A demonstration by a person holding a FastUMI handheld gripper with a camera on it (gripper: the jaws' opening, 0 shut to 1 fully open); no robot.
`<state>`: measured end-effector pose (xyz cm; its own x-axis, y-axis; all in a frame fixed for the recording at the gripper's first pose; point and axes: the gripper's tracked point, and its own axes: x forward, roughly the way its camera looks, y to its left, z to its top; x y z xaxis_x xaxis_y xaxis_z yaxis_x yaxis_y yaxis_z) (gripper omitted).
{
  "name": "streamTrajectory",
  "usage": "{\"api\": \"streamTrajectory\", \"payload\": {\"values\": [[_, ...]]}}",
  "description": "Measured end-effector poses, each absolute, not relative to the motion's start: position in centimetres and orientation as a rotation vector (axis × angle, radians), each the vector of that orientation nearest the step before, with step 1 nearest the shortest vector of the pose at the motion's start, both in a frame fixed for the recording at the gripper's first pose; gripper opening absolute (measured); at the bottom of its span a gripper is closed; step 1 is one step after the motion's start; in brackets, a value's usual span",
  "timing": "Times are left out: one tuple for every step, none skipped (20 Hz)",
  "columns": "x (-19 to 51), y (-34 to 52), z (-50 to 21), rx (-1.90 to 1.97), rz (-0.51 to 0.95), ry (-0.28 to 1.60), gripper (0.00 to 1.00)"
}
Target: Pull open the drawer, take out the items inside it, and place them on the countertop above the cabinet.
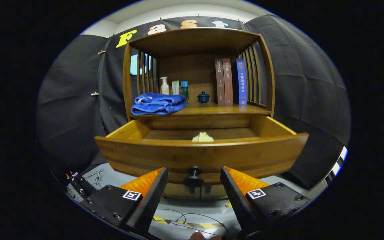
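The drawer is a wide wooden unit with a curved front panel and a dark round knob at the centre of that panel. It stands pulled out from the wooden cabinet. Inside, a pale, cream-coloured item lies on the drawer floor just behind the front panel, near its middle; its upper part alone shows above the panel edge, and what it is cannot be told.

The hand-held gripper has its fingers spread apart, gripping nothing. The knob sits between the two fingertips, with a gap on each side. The drawer front lies just ahead of the fingers; the pale item lies beyond them, past the panel.

On the countertop above the drawer:
- a folded blue towel towards the left;
- a white pump bottle, a pale tube and a teal container behind the towel;
- a small dark lidded pot near the centre;
- three upright books towards the right.

Cables lie on the grey floor below the fingers.
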<state>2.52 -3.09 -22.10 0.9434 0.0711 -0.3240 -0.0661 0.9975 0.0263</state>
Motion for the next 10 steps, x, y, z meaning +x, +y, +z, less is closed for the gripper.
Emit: {"api": "streamTrajectory", "payload": {"values": [[2.5,-3.8,-20.5,0.008,0.054,0.314,0.99],[3.1,-4.4,-19.3,-0.006,0.038,0.303,0.99],[3.6,-5.1,-18.0,-0.023,0.025,0.296,0.99],[4.1,-5.5,-16.9,-0.031,0.017,0.295,0.99],[5.0,-5.7,-15.7,-0.034,0.013,0.296,0.99],[6.6,-6.5,-14.9,-0.038,0.004,0.307,0.99],[7.8,-6.9,-14.5,-0.049,-0.005,0.331,0.99],[8.3,-6.5,-14.4,-0.061,-0.001,0.362,0.99],[9.5,-6.2,-14.3,-0.067,0.013,0.406,0.99],[10.8,-5.9,-14.6,-0.073,0.025,0.454,0.99]]}}
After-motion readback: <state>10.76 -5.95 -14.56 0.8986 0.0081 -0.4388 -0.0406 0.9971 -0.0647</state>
